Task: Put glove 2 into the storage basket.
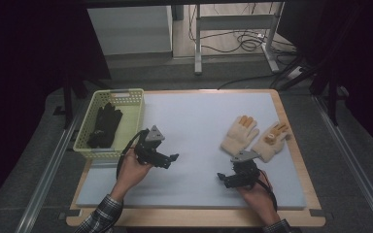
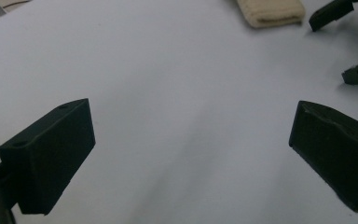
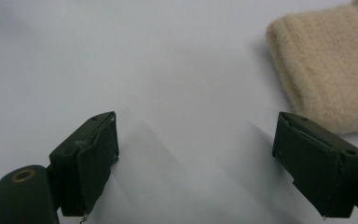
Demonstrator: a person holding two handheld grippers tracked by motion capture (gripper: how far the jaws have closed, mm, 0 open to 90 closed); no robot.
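Fingers wide apart on both tools, nothing between them, and we see bare mat through each gap. Our left gripper (image 1: 171,159) hovers low over the pale blue mat (image 1: 194,121), just off the yellow basket (image 1: 131,109) where a pair of black gloves (image 1: 104,125) lies. Our right gripper (image 1: 222,178) sits near the front edge, jaws pointing toward the middle. Just beyond it, 2 cream gloves rest flat, touching side by side: the nearer glove (image 1: 240,134) with its cuff close to our right jaw, and the farther glove (image 1: 271,141) toward the mat's right edge.
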